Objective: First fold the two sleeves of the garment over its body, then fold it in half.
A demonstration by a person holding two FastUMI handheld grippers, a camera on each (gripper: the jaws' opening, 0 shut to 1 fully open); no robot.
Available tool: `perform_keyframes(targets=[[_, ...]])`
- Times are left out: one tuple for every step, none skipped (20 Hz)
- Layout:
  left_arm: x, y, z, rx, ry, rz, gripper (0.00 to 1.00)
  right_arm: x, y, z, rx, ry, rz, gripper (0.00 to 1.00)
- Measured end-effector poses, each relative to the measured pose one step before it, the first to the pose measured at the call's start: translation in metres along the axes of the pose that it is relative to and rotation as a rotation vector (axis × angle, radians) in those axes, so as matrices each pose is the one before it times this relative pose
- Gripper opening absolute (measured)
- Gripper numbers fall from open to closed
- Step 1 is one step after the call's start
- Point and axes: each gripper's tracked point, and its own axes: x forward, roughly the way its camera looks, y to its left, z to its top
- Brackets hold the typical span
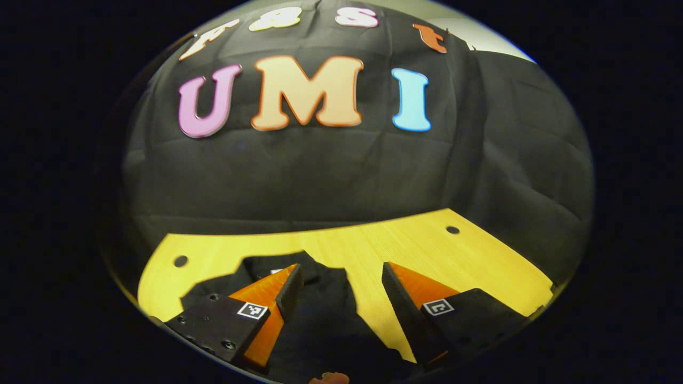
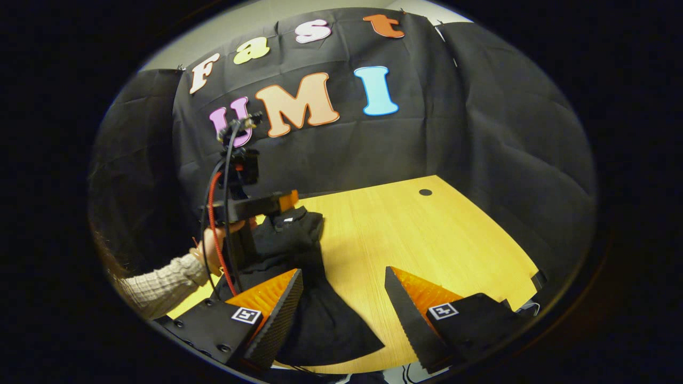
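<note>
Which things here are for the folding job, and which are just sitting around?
For the job:
- black garment, lying on the table
- left gripper, open above the garment
- right gripper, open
- hand holding the left gripper

Just there:
- wooden table
- black cloth wall

In the left gripper view my left tongs (image 1: 341, 290) stand apart, and their bodies cover much of the black garment (image 1: 325, 309), whose near part runs off the bottom edge. In the right gripper view my left hand (image 2: 211, 250) sits half behind cables, the sleeve (image 2: 155, 285) is cut off, and I cannot tell whether those far tongs touch the cloth.
</note>
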Motion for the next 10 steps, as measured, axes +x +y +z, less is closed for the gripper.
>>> perform_keyframes(targets=[[-0.00857,0.00662,0.01455,0.01018,-0.04947,0.01819,0.84,0.00266,-0.00016,-0.00421,-0.00574,0.01218,0.01184,0.97],[-0.01395,0.00946,0.01545,0.01417,-0.03854,0.02087,0.88,0.00396,-0.00055,-0.00592,-0.00479,0.01746,0.01698,0.98],[-0.01543,0.01114,0.00716,0.01548,-0.02179,0.02461,0.87,0.00279,0.0005,-0.00529,-0.00288,0.02165,0.0171,0.98],[-0.01585,0.01131,0.00525,0.00696,-0.0124,0.02675,0.87,0.00265,0.00104,-0.00415,-0.00232,0.01681,0.01548,0.98],[-0.01579,0.009,0.00389,-0.00379,-0.00861,0.02036,0.87,0.00194,0.00037,-0.00122,-0.00518,0.00798,0.01345,0.98],[-0.01597,0.00947,0.00142,-0.01089,-0.0059,0.02441,0.87,0.0026,0.00004,-0.00375,-0.00729,0.01042,0.01224,0.98],[-0.01611,0.01336,0.00035,-0.00886,-0.00177,0.03197,0.92,0.00181,-0.00043,-0.00431,-0.00806,0.01147,0.01317,0.94],[-0.01463,0.01327,-0.00099,-0.00621,-0.00029,0.03681,0.87,0.0026,-0.00027,-0.00603,-0.01032,0.01547,0.01153,0.98],[-0.01456,0.01456,-0.00548,-0.00667,0.00536,0.03555,0.91,0.00137,-0.00144,-0.00471,-0.01065,0.01257,0.00693,0.98],[-0.01437,0.01298,-0.00479,-0.00233,0.00362,0.03642,0.91,0.00291,-0.00075,-0.00279,-0.01056,0.01272,0.00613,0.98]])
